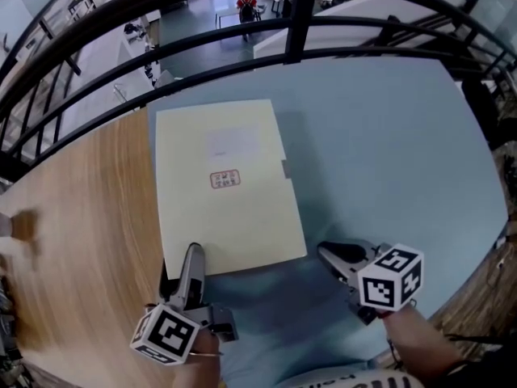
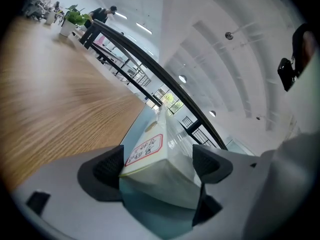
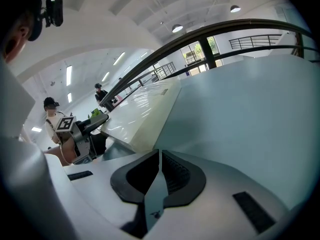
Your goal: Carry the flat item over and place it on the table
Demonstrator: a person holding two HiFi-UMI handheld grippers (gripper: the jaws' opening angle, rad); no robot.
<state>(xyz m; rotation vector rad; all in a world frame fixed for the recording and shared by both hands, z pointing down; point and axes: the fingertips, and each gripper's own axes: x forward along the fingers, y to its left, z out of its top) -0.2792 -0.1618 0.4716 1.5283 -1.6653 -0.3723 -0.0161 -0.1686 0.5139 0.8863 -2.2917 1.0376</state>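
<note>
Black railing (image 1: 299, 18) curves ahead; 1 person (image 1: 246, 6) (red top) below.

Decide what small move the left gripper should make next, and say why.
Probably draw the left gripper straight back off the folder: it already lies flat on the table, and the gripper stands open around its near corner.

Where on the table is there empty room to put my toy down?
Two bare patches: the blue tabletop right of the cream folder, out to the railing, and the wooden part left of it. It is crowded at the near edge, where the left tool sits open around the folder's corner and the right tool is shut beside it.
</note>
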